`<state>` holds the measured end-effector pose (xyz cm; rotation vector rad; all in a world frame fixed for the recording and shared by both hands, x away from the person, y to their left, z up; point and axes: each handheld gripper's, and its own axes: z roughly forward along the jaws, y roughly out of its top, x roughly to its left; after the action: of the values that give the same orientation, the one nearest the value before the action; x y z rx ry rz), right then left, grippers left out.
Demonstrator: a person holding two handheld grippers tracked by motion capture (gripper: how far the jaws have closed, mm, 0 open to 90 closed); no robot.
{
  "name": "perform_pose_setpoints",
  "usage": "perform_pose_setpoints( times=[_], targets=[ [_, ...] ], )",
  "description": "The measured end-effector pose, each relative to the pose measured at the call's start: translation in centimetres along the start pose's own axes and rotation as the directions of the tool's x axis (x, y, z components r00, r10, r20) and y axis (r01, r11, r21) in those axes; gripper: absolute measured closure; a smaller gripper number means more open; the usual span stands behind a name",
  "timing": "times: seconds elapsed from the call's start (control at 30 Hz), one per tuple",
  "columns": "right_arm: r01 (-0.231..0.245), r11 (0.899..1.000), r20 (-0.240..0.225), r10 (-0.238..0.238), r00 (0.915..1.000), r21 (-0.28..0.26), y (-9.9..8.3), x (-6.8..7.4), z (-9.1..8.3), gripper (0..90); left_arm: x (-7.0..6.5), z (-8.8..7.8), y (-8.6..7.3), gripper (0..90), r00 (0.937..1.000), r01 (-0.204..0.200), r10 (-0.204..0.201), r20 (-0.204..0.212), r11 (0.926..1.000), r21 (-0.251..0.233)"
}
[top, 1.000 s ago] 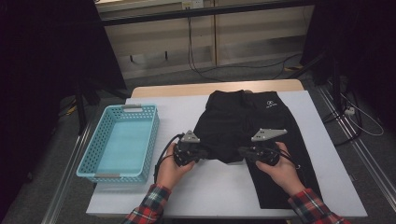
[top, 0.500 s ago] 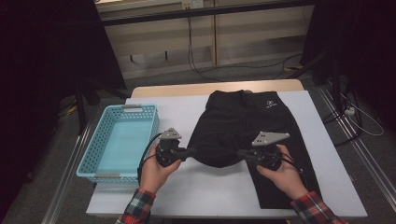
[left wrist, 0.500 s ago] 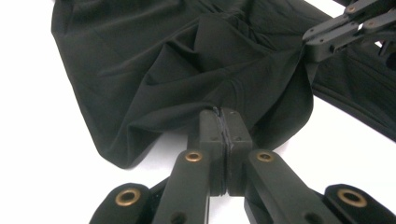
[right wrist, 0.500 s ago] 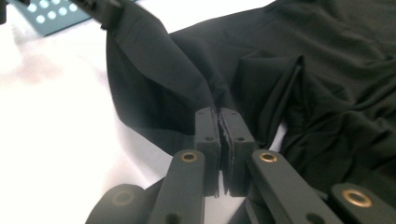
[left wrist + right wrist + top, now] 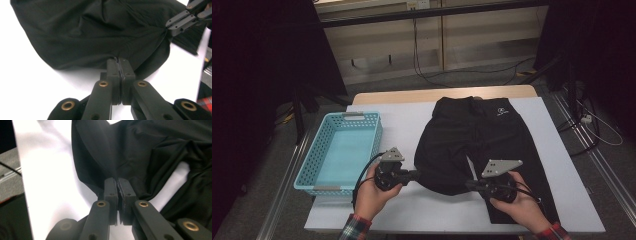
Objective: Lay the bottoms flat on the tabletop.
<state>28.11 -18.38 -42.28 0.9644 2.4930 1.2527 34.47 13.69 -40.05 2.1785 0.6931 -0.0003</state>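
Trousers (image 5: pixel 472 145) hem now farther left.

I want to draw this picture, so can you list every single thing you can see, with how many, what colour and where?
trousers: one pair, black, spread on the table right of the middle, near edge pinched up
basket: one, light blue, holes in its walls, on the table's left side
table: one, white top with a wooden strip at the far edge
cables: a few, dark, on the floor beyond the table
left tongs: one, black with a grey plate, shut on the trousers' near edge
right tongs: one, black with a grey plate, shut on the trousers' near edge
hands: two, each holding one pair of tongs, red checked sleeves at the bottom edge
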Motion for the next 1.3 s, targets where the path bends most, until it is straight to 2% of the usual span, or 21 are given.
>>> perform_pose_setpoints(
  times=[0.23, 0.47, 0.5, 0.57, 0.6, 0.67, 0.7, 0.77, 0.83, 0.87, 0.93, 1.0, 1.07, 1.1, 1.13, 1.17, 1.23, 1.27, 1.3],
  targets=[
    [0.022, 0.999, -0.041, -0.021, 0.999, 0.03, -0.4, 1.3, 0.7, 86.9, -0.2, -0.7, -1.2, 89.0, 1.0, 0.002, -0.001, -0.003, 0.9991, 0.043],
    [0.049, 0.998, -0.076, -0.045, 0.9961, 0.048, -0.3, 2.3, 1.3, 86.5, 0.3, -1.3, -1.7, 87.8, 0.9996, 0.027, -0.027, 0.003, 0.9989, 0.038],
    [0.055, 0.997, -0.085, -0.05, 0.9951, 0.052, -0.3, 2.4, 1.5, 84.8, 0.4, -1.2, -1.7, 84.9, 0.9994, 0.031, -0.031, -0.018, 0.9992, 0.024],
    [0.054, 0.997, -0.092, -0.049, 0.9946, 0.057, -0.3, 2.4, 1.6, 82.2, 0.5, -0.9, -1.7, 67.3, 0.9976, 0.025, -0.025, -0.065, 0.9997, -0.006],
    [0.053, 0.997, -0.089, -0.047, 0.9949, 0.058, -0.4, 2.3, 1.6, 80.5, 0.6, -0.7, -1.7, 59.2, 0.9967, 0.018, -0.019, -0.079, 0.9998, -0.008],
    [0.05, 0.998, -0.089, -0.046, 0.995, 0.049, -0.4, 2.2, 1.5, 78.4, 0.8, -0.3, -1.8, 50.5, 0.9941, 0.007, -0.007, -0.108, 1.0, -0.006],
    [0.048, 0.998, -0.082, -0.045, 0.9956, 0.039, -0.3, 2.1, 1.4, 75.8, 0.9, 0.0, -1.8, 47.3, 0.9935, 0.023, -0.024, -0.112, 0.9997, -0.004],
    [0.04, 0.999, -0.052, -0.039, 0.9979, 0.014, -0.2, 1.7, 1.2, 63.2, 1.1, 0.6, -1.8, 47.0, 0.9914, 0.022, -0.02, -0.129, 0.9997, 0.007],
    [0.012, 1.0, -0.055, -0.012, 0.9984, -0.006, -0.1, 1.3, 1.0, 58.3, 1.3, 1.1, -1.8, 45.3, 0.9891, 0.031, -0.028, -0.145, 0.9993, 0.018],
    [0.006, 1.0, -0.038, -0.006, 0.9992, -0.008, -0.1, 1.1, 1.0, 54.7, 1.5, 1.3, -1.8, 45.0, 0.9878, 0.039, -0.035, -0.152, 0.9989, 0.023],
    [0.006, 1.0, -0.009, -0.006, 0.9999, -0.004, -0.1, 0.7, 1.0, 54.2, 1.6, 1.8, -1.8, 45.0, 0.9845, 0.038, -0.031, -0.173, 0.9984, 0.041],
    [-0.007, 1.0, -0.004, 0.007, 1.0, -0.003, -0.2, 0.3, 1.1, 52.0, 1.7, 2.3, -1.9, 45.9, 0.9807, 0.026, -0.013, -0.195, 0.9977, 0.062],
    [-0.008, 1.0, 0.004, 0.008, 1.0, 0.006, -0.3, 0.2, 1.3, 51.1, 1.8, 2.6, -2.0, 50.7, 0.9778, 0.029, -0.01, -0.209, 0.9958, 0.087],
    [-0.009, 1.0, 0.001, 0.009, 1.0, 0.004, -0.3, 0.1, 1.3, 50.8, 1.8, 2.8, -2.0, 53.9, 0.9729, 0.032, -0.011, -0.231, 0.9953, 0.091],
    [-0.012, 1.0, 0.003, 0.011, 0.9999, 0.008, -0.4, 0.2, 1.4, 49.6, 1.9, 3.0, -2.0, 54.9, 0.9699, 0.022, 0.006, -0.243, 0.9935, 0.111],
    [-0.007, 1.0, 0.005, 0.007, 1.0, 0.012, -0.4, 0.2, 1.5, 49.0, 2.0, 3.1, -1.9, 59.1, 0.9698, 0.02, 0.013, -0.244, 0.9915, 0.129],
    [-0.007, 1.0, 0.007, 0.007, 1.0, 0.017, -0.5, 0.2, 1.7, 48.9, 2.4, 3.1, -1.9, 68.7, 0.9692, 0.032, 0.001, -0.246, 0.9911, 0.129],
    [-0.005, 1.0, 0.011, 0.005, 0.9999, 0.022, -0.5, 0.2, 1.8, 48.9, 2.6, 2.9, -1.8, 76.3, 0.968, 0.045, -0.01, -0.251, 0.9897, 0.136],
    [-0.001, 1.0, 0.014, 0.001, 0.9999, 0.025, -0.5, 0.3, 1.9, 48.9, 2.7, 2.7, -1.7, 82.7, 0.9602, 0.048, -0.01, -0.279, 0.9904, 0.129]
  ],
)
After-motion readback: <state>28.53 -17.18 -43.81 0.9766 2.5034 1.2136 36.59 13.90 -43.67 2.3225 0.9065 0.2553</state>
